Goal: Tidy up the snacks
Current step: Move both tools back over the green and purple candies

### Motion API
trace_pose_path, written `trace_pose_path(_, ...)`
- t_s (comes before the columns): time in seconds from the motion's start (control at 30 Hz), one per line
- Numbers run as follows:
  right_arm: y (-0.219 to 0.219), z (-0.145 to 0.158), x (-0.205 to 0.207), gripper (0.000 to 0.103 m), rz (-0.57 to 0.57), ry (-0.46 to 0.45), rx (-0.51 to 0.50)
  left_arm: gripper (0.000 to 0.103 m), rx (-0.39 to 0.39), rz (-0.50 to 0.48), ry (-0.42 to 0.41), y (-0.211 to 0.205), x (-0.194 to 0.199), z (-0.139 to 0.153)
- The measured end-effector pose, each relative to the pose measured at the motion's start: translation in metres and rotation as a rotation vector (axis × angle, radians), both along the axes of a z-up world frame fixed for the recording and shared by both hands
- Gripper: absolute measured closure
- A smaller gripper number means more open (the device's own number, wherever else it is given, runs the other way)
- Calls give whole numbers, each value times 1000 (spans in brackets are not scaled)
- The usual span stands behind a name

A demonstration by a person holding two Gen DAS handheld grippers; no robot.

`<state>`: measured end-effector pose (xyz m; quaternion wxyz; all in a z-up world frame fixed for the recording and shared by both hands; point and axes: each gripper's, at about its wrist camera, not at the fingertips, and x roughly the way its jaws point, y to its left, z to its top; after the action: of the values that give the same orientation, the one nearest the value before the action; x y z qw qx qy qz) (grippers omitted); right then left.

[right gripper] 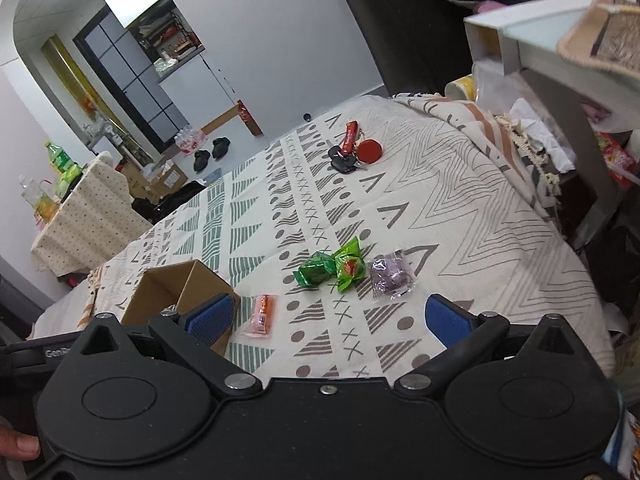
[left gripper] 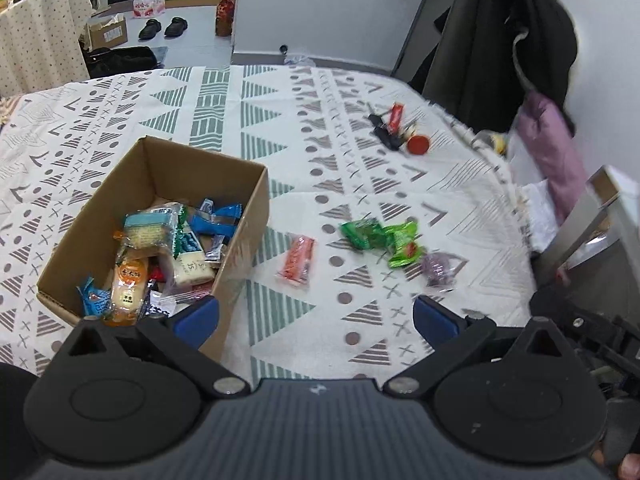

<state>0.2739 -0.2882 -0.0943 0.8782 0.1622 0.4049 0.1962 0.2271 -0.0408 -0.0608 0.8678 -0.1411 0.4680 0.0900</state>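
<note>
Sitting on a patterned tablecloth (left gripper: pixel 360 184), an open cardboard box (left gripper: pixel 160 184) already holds a jumble of wrapped snacks: blue packets, a pale cake in clear film, an orange-labelled bun, and more underneath that cannot be told apart. Just beside the box, on the cloth, lies a flat orange packet (left gripper: pixel 297 261). A little farther out sit two green packets (left gripper: pixel 380 240), touching each other, and next to them a purple packet (left gripper: pixel 439 270) in clear wrap. These four loose snacks look like what is left to put away, so the job seems well over halfway done. The left gripper (left gripper: pixel 316 316) hangs low over the near edge of the table, its blue-padded fingers spread wide with nothing between them, one finger in front of the box's near corner. The right gripper (right gripper: pixel 338 318) is likewise spread wide and empty, facing the orange, green and purple packets from the near side. Well apart from the snacks, toward the far side of the table, lies a bunch of keys (right gripper: pixel 352 152) with a red tag and a red round fob; it seems no part of the job. Beyond the table are a chair draped with dark clothing (left gripper: pixel 520 40) and a pair of black shoes (left gripper: pixel 164 27) on the floor.
</note>
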Motion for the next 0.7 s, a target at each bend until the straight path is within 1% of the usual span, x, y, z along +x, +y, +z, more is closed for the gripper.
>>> trace_pose_path(0.07, -3, -10, 8, 1, -13, 18, 13, 1, 4, -2, 6, -2, 7, -7)
trace_pose_path(0.17, -6, -24, 24, 5, -50, 73, 25, 1, -1, -17, 7, -5, 18, -18)
trace_pose_path(0.3, 2, -31, 38, 6, -45, 43, -26, 1, 6, -35, 10, -10, 33, -34)
trace_pose_path(0.37, 6, -36, 47, 9, -34, 53, -38, 3, 8, -37, 21, -14, 39, -42)
trace_pose_path(0.4, 7, -39, 50, 14, -28, 59, -38, 3, 12, -34, 28, -16, 42, -46)
trace_pose_path(0.43, 7, -42, 53, 16, -23, 69, -37, 3, 10, -37, 32, -17, 45, -49)
trace_pose_path(0.5, 9, -48, 58, 18, -23, 90, -40, 4, 14, -53, 32, -22, 51, -56)
trace_pose_path(0.53, 10, -49, 61, 20, -21, 94, -46, 5, 21, -57, 31, -24, 53, -59)
trace_pose_path(0.7, 15, -55, 75, 23, -12, 106, -69, 13, 40, -63, 55, -26, 69, -78)
